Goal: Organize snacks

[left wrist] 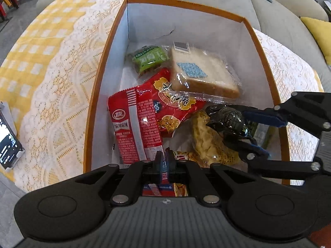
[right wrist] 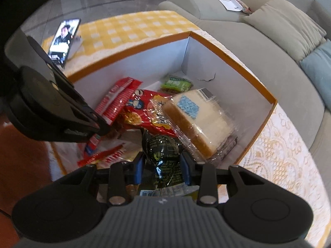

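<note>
An orange-rimmed box (left wrist: 107, 47) (right wrist: 238, 60), white inside, holds a green packet (left wrist: 149, 57) (right wrist: 176, 83), a wrapped bread slice (left wrist: 200, 72) (right wrist: 198, 119), a red crisp bag (left wrist: 175, 103) (right wrist: 144, 111) and a yellow packet (left wrist: 209, 142). My left gripper (left wrist: 164, 158) (right wrist: 103, 129) points down into the box's near end, shut on the lower edge of a long red strip packet (left wrist: 132, 128) (right wrist: 118, 99). My right gripper (right wrist: 163, 165) (left wrist: 235, 126) is shut on a black-and-green wrapped snack (right wrist: 163, 150) (left wrist: 225, 117), held just above the yellow packet inside the box.
The box sits on a yellow check cloth with a white lace overlay (left wrist: 62, 66) (right wrist: 279, 144). A lit phone (left wrist: 8, 136) (right wrist: 64, 39) leans on the cloth left of the box. A grey sofa (right wrist: 269, 51) with cushions runs behind.
</note>
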Demonstrator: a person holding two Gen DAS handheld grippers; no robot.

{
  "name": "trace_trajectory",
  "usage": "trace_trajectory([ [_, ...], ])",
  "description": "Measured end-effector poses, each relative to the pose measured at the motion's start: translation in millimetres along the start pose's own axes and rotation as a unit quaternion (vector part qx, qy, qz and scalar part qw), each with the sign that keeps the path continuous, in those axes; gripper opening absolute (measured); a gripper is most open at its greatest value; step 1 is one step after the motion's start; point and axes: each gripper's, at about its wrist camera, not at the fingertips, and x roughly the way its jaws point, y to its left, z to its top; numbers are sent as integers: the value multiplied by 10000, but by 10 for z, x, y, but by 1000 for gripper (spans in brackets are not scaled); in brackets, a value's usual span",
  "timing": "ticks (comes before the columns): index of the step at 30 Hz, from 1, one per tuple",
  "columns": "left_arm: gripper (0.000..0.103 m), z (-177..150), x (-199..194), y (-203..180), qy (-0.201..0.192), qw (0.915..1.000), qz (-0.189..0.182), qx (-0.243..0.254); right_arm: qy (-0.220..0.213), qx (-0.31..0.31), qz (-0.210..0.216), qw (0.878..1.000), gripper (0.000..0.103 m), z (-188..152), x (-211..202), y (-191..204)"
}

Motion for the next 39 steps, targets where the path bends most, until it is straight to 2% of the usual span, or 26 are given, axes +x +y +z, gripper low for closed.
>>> trace_trajectory([
  [2,11,-3,-34,-7,-20,10000,-11,9,75,-109,-38,9999,35,1,46,4],
  [4,22,-6,-71,-19,-59,10000,19,44,145,-211,-79,9996,35,1,92,22],
  [8,41,-16,-169,-85,-133,9993,285,207,194,-342,-150,9991,35,6,99,58],
  [10,52,-34,-229,-142,-248,9979,456,381,158,-337,-144,9992,41,19,67,61],
  [11,53,-49,-272,-170,-307,9972,509,455,154,-329,-146,9992,46,21,46,61],
  [13,57,-56,-327,-193,-340,9969,521,492,156,-318,-139,9993,47,26,-3,60],
  [17,60,-87,-470,-226,-392,9970,450,492,111,-157,26,9998,50,19,-150,28],
  [20,60,-128,-602,-263,-461,9970,409,458,-5,144,213,9997,57,1,-320,-42],
  [25,61,-208,-831,-390,-821,9943,492,480,-303,875,393,9949,61,-78,-660,-204],
  [29,61,-336,-1129,-597,-1570,9821,746,730,-700,1359,182,9881,61,-221,-1038,-294],
  [33,61,-543,-1401,-842,-2376,9609,1066,944,-1268,1637,-300,9779,63,-441,-1512,-295],
  [35,61,-662,-1507,-950,-2688,9500,1242,986,-1555,1810,-488,9699,64,-588,-1747,-257],
  [39,61,-891,-1659,-1078,-3108,9356,1401,917,-2203,2146,-713,9488,73,-902,-2168,-123],
])
